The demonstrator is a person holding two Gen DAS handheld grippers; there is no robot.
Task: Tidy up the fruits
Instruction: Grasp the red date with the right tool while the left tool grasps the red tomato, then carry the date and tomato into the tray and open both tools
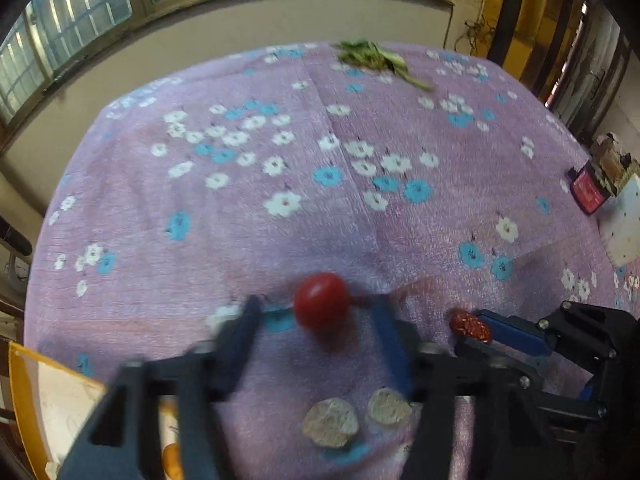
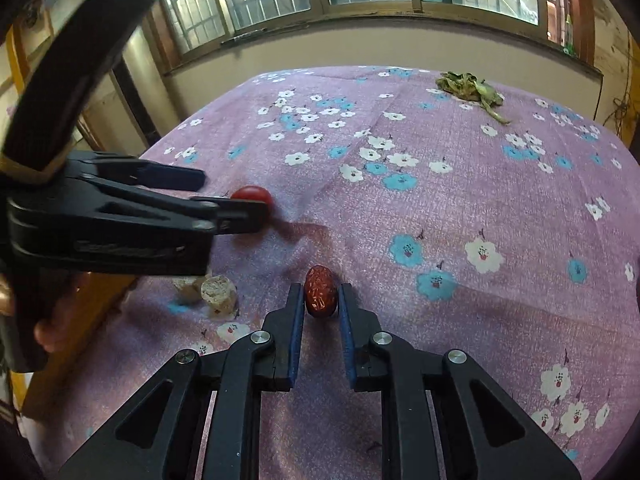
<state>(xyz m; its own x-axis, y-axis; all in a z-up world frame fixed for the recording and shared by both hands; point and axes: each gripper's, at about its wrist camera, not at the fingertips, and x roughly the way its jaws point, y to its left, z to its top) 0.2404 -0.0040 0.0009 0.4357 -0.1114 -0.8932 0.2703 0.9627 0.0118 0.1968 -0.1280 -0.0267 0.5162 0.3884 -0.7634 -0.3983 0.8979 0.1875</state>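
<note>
Purple cloth: flowered tablecloth point(image 1: 240, 232) with white and blue blossoms covers the table in both wrist views.
Left gripper: left gripper point(image 1: 316, 312) is spread wide, holding nothing; its blue-padded fingers flank the cherry tomato without touching it.
Cherry tomato: cherry tomato point(image 1: 322, 306) lies on the cloth between the left fingertips, at 6 o'clock in the left view, 9 o'clock in the right view point(image 2: 253, 197).
Right gripper: right gripper point(image 2: 320, 300) is partly open, its pads close on either side of the red date; contact cannot be told.
Red date: wrinkled red date point(image 2: 319, 295) rests on the cloth between the right fingertips.
Pale pieces: two pale round slices point(image 1: 330, 422) lie near the left gripper's base.
Greens: wilted leafy greens point(image 2: 470, 86) lie at 1 o'clock, far edge.
</note>
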